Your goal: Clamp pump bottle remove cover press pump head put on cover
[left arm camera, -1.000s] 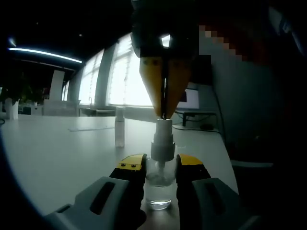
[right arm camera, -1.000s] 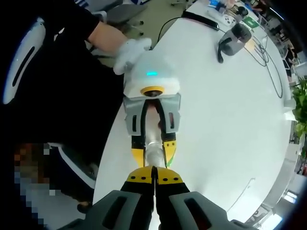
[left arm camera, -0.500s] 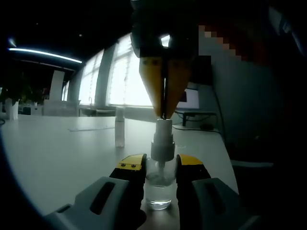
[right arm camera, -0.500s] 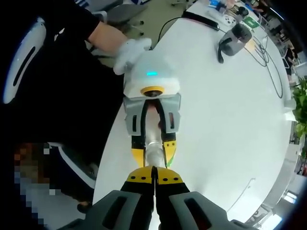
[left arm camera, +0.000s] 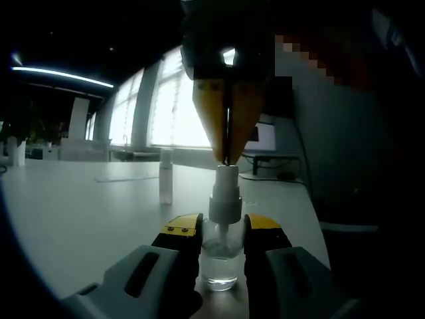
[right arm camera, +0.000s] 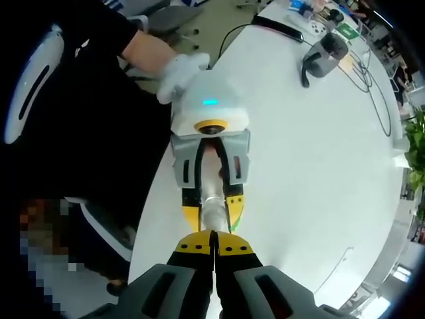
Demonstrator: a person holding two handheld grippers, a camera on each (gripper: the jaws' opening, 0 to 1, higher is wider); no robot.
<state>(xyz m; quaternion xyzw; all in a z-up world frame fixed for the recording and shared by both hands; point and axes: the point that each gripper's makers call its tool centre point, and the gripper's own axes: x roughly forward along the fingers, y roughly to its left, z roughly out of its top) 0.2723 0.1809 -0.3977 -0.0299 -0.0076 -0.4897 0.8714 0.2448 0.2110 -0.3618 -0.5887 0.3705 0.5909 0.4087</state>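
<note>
The left gripper [left arm camera: 222,232], with yellow-tipped grey jaws, pinches a small clear pump bottle [left arm camera: 220,256] standing upright on a smooth white table [left arm camera: 80,206]. The bottle's round body looks glassy, topped by a pale cylindrical pump head [left arm camera: 225,193]. The right gripper [left arm camera: 228,156] points straight down, its yellow jaws pressed together, tips touching the pump head's top. Farther back on the table stands a slim translucent cover [left arm camera: 165,176], upright and well apart. No writing can be read.
</note>
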